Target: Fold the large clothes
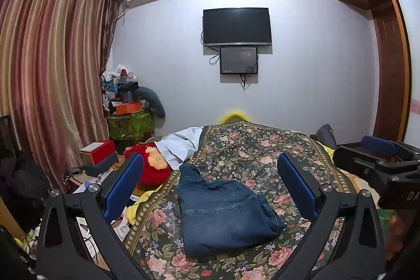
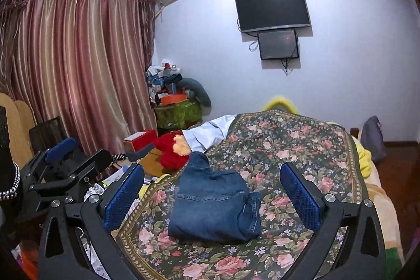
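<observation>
You are holding both the left gripper and right gripper spread wide, empty, above the folded jeans lying near the floral bedspread's left edge.

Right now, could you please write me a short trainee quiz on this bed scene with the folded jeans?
1. True or false: the left gripper and the right gripper are both open and hold nothing.
2. Multiple choice: the folded dark blue denim jeans lie on A) the dark floral patterned bedspread, B) the red plush toy, C) the pale blue shirt.
3. Fill in: on the white wall, the smaller dark screen hangs directly ____ the large black television.

Key: 1 true; 2 A; 3 below.
</observation>
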Demonstrator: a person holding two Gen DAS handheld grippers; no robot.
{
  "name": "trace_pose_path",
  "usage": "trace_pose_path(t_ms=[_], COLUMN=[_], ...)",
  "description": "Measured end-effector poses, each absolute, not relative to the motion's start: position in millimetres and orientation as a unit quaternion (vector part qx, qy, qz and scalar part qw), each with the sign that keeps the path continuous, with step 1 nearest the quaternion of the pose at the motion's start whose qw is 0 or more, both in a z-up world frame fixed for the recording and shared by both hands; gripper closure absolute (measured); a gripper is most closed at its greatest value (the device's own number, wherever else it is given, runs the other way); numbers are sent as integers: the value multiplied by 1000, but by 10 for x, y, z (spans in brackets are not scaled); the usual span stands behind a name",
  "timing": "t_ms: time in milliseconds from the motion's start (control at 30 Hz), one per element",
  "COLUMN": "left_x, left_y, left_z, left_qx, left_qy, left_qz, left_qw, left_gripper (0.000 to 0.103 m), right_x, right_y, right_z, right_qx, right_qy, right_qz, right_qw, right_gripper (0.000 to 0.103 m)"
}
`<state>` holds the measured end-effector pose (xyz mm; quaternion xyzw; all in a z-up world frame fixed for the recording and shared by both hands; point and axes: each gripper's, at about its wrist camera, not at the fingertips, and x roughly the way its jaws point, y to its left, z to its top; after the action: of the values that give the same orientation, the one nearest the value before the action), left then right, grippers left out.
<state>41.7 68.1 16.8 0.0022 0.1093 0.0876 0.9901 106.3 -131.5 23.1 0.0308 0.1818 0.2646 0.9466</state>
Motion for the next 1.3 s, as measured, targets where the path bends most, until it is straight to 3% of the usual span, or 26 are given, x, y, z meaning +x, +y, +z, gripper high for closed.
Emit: trace_pose_path(t_ms=[1300], left_x=[502], left_y=[791], left_z=[107], left_qx=[-32], left_qy=[125], left_qz=[70], left_qw=[989], left_gripper=[0], right_x=[1048], right_y=[-1241], right_z=[228], right_qx=[23], right_qy=[178], right_qz=[267], right_qw=[947], right_gripper=[0])
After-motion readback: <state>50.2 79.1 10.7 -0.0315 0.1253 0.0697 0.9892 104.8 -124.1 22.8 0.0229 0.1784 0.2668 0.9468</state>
